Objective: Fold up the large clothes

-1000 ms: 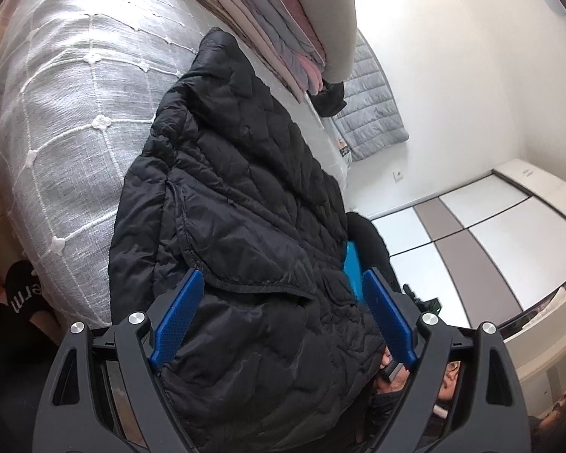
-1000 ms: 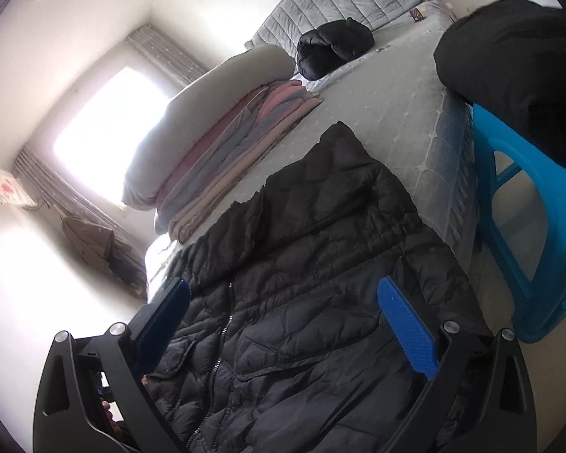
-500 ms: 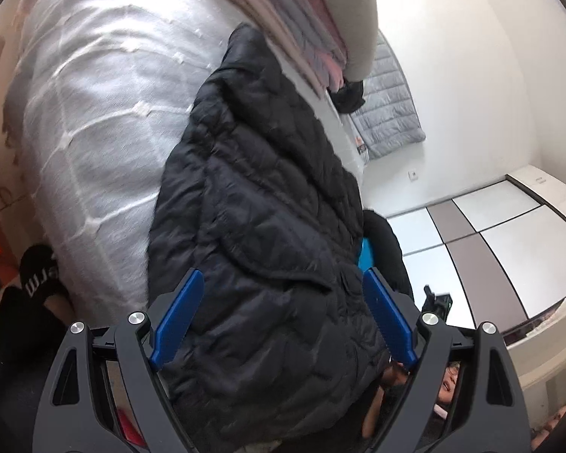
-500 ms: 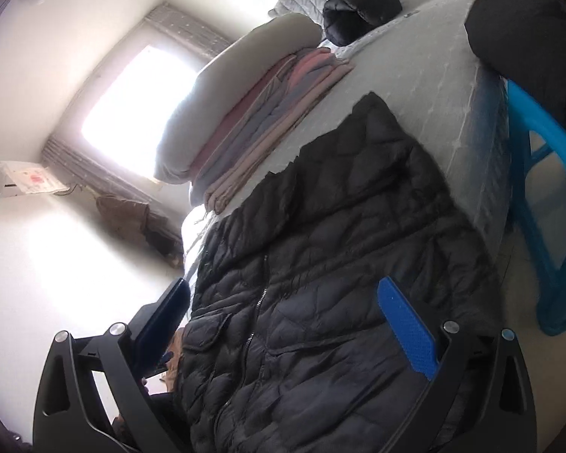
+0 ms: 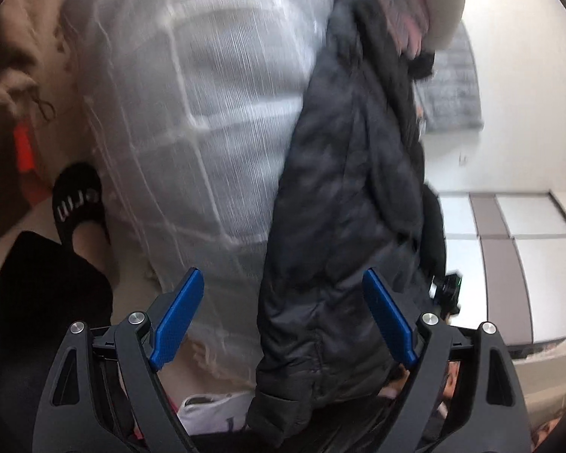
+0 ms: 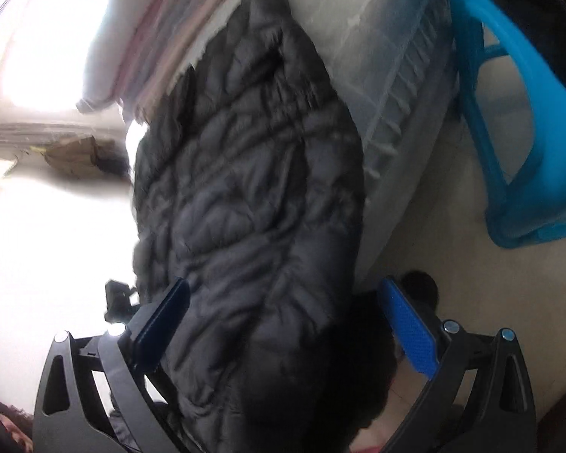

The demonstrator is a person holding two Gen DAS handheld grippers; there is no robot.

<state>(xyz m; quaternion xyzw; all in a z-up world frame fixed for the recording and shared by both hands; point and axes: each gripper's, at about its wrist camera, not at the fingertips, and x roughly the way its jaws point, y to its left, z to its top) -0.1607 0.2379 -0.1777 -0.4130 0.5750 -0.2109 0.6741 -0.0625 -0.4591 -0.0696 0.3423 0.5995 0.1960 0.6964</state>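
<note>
One quilted black puffer jacket, grey waffle bedspread

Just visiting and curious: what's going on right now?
Left claw open, right claw open. Black puffer jacket lies along the bed, unfolded. Blue stool stands beside the bed.
</note>
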